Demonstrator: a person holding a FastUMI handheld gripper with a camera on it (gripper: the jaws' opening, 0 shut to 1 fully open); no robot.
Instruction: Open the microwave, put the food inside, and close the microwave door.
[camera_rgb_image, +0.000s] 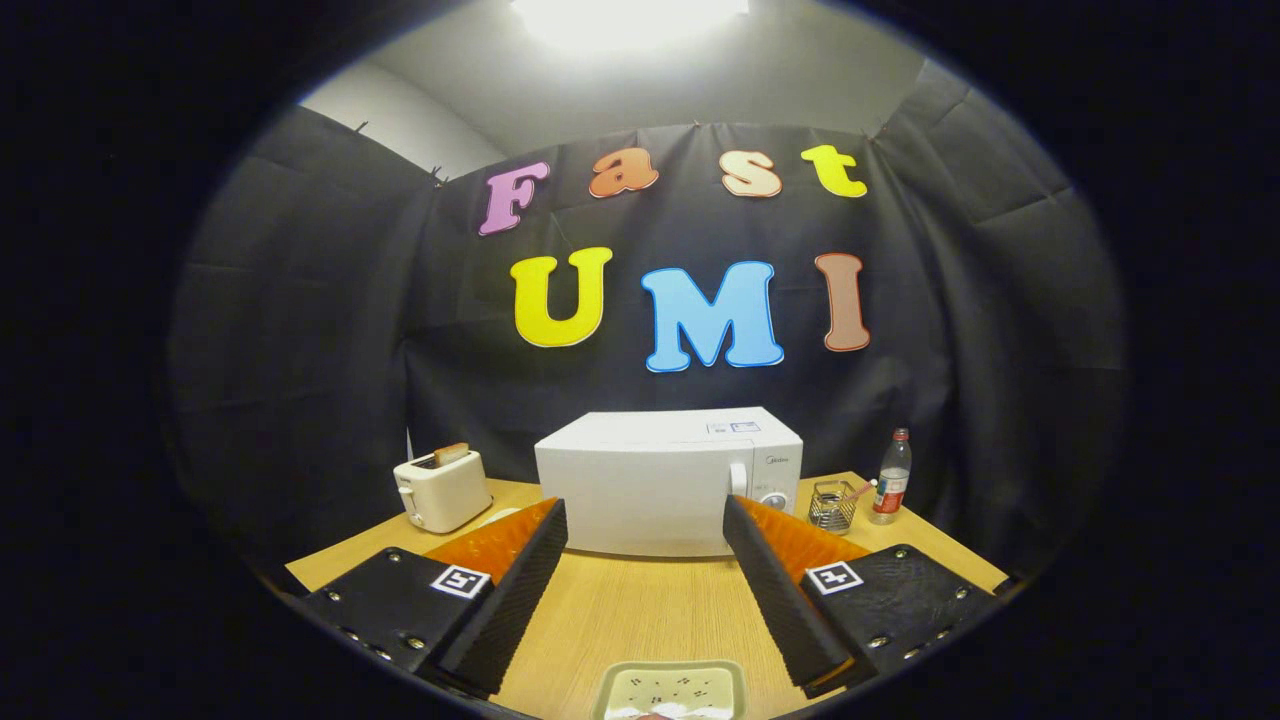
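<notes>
Microwave (668, 485) first: we count one, a white box with its door shut, standing at the back of the wooden table (640, 620) against the black cloth wall. We place everything else by it. To its left, well apart from it, we see one cream toaster (441, 490) with one slice of toast (451, 453) sticking up out of its slot. To its right we count two things: one small wire basket (832, 506) just beside the microwave's control end, with something pinkish leaning out of it, and one clear bottle (891, 478) with a red cap and red label a little farther right.

In front of the microwave, nearer to us, lies one pale rectangular tray (669, 690) with a speckled base; we take this for the food dish, though we cannot tell what is on it. It sits on the table between the two fingers and behind their tips.

Our gripper (645, 515) has two fingers, spread wide and holding nothing. Their tips reach toward the microwave's front, one near each lower corner, and we cannot tell whether they touch it. Each finger mount carries one square marker.
</notes>
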